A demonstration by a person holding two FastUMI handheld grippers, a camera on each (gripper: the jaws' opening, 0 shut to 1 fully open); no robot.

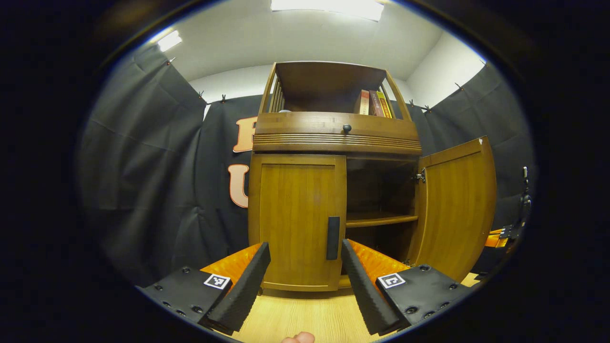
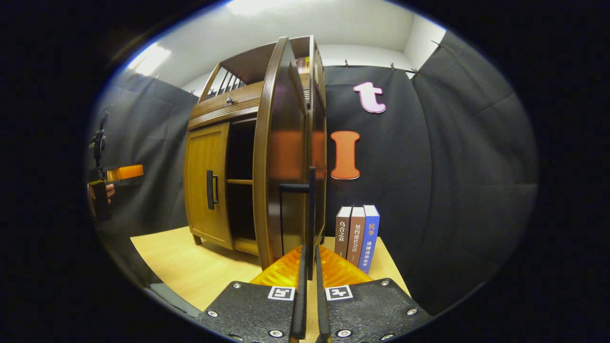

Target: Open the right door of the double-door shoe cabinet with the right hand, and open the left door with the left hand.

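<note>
I see the right hand-held gripper (image 2: 308, 267) clenched on the open right door's handle (image 2: 310, 209); the left hand-held gripper (image 1: 305, 271) is released before the closed left door (image 1: 295, 219).

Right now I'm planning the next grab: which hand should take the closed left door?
Left. Its open tongs face the left door's handle, while the right tongs are shut on the open right door's handle.

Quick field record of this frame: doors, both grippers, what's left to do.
right door: swung open
right gripper: shut on right door handle
left door: closed
left door handle: free, untouched
left gripper: jaws open, in front of left door handle, apart from it
cabinet interior: shelf visible
remaining: left door not yet opened
</note>
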